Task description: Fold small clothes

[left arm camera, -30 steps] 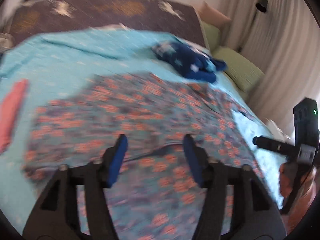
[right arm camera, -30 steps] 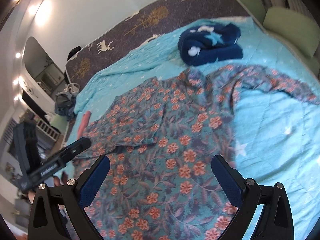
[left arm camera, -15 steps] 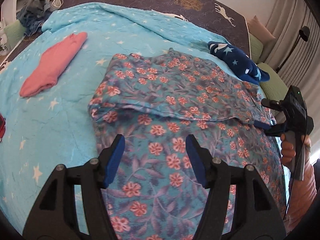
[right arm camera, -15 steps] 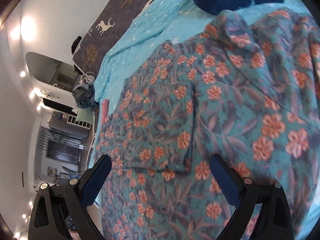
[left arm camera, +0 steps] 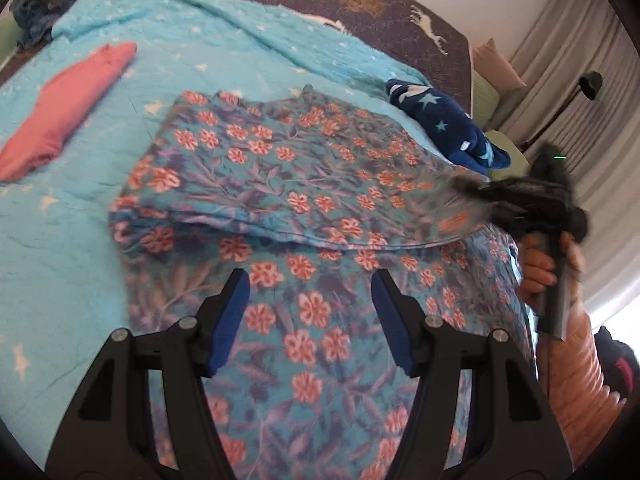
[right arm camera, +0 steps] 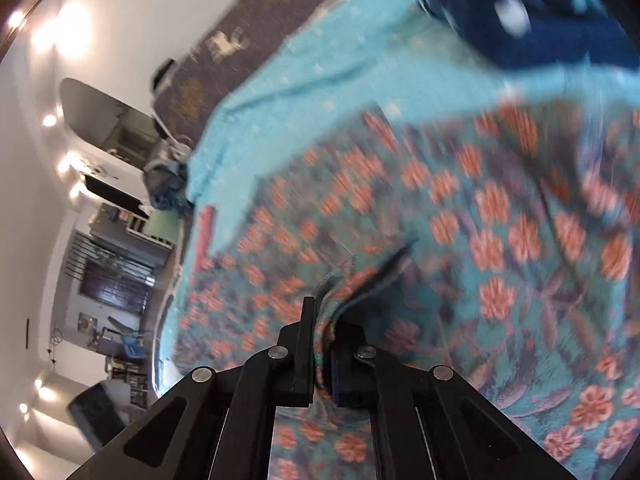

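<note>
Pinching a bunched fold of the teal cotton garment printed with orange flowers [right arm camera: 460, 240], the right claw [right arm camera: 322, 350] has just snapped its jaws closed on the cloth. The left claw [left arm camera: 310, 316] hangs spread over the same garment's near part, nothing between its blue pads [left arm camera: 228, 320]. That garment lies partly folded on the turquoise star-patterned bedspread [left arm camera: 224, 40]. Farther out rest a folded pink cloth [left arm camera: 68, 104] and a navy star-printed bundle [left arm camera: 444, 128].
</note>
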